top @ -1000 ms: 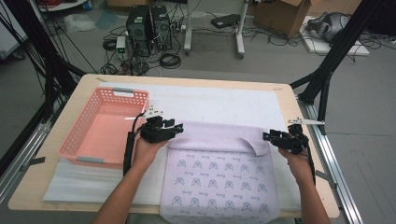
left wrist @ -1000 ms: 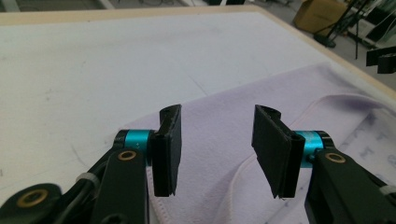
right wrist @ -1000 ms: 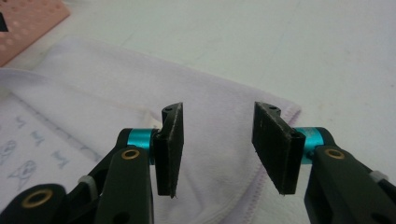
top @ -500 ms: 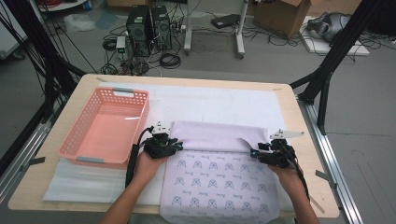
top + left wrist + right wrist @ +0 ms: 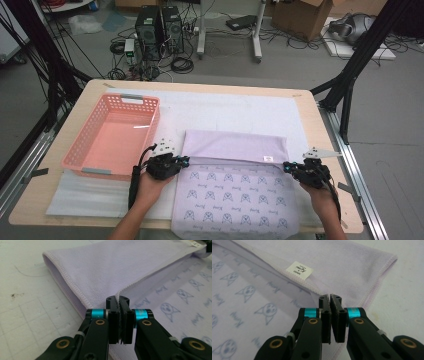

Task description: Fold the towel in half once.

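Observation:
A lilac towel [image 5: 235, 205] with a cat print lies on the near middle of the table. Its far part is folded over toward me, plain side up [image 5: 232, 146]. My left gripper [image 5: 184, 160] is at the flap's left corner, and its jaws have just been closing. They are shut on the towel's hem [image 5: 112, 267], which shows between the pads of this gripper [image 5: 120, 298]. My right gripper [image 5: 287, 166] is at the flap's right corner, near a white label [image 5: 299, 270]. Its jaws have just been closing too, and this gripper [image 5: 330, 297] is shut on the towel edge [image 5: 352, 265].
A pink plastic basket [image 5: 80, 136] stands at the left of the table, close to my left hand. A white foam mat [image 5: 225, 107] lies under the towel and the basket. Black frame posts stand beside the table.
Both grippers have come toward the near edge and sunk a little, bringing the towel's far edge with them. The plain folded flap has grown wider. Both pairs of jaws have closed.

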Demonstrator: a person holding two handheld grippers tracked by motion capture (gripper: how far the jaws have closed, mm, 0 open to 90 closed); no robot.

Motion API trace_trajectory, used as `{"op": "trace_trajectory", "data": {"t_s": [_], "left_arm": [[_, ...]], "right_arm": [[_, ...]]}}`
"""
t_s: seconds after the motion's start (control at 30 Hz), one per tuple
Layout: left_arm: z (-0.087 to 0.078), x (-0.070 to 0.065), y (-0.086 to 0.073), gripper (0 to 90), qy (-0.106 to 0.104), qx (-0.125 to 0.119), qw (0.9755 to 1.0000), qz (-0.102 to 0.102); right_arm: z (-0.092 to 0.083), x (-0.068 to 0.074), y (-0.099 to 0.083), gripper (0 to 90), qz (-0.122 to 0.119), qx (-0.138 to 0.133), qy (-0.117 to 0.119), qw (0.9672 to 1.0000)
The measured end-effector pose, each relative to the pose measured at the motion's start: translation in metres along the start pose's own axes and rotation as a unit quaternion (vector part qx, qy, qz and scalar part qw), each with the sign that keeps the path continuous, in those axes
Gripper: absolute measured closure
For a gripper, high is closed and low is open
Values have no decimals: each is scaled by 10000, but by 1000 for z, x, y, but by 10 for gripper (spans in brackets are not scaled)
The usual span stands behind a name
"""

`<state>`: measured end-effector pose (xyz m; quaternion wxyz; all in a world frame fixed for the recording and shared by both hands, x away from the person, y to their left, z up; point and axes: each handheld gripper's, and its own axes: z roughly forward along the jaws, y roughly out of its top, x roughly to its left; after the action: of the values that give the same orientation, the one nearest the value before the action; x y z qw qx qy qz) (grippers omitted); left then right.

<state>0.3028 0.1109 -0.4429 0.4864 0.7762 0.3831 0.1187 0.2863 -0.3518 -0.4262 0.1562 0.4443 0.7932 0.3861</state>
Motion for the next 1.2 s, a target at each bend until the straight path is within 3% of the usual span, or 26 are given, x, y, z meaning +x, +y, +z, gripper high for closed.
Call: {"op": "trace_trajectory", "data": {"t_s": [0.2,0.43,0.7,1.1,1.13,1.17,1.2], "left_arm": [[-13,-14,-12,863,-88,-116,9996,225],[-25,-24,-23,850,-150,-134,9996,206],[-40,-36,-35,848,-236,-90,9993,261],[-58,-55,-50,863,-550,69,9979,325],[-59,-56,-50,845,-575,58,9980,271],[-61,-55,-50,773,-589,11,9981,172],[-62,-53,-48,643,-610,-82,9981,26]], "right_arm": [[-22,12,-13,874,-189,-75,54,9998],[-37,24,-31,875,-326,-60,134,9994],[-49,34,-48,875,-292,83,252,9992],[-70,47,-72,877,-268,215,393,9986],[-71,47,-74,863,-251,233,427,9985],[-73,48,-75,802,-197,253,476,9984],[-75,47,-74,729,-156,188,462,9986]]}}
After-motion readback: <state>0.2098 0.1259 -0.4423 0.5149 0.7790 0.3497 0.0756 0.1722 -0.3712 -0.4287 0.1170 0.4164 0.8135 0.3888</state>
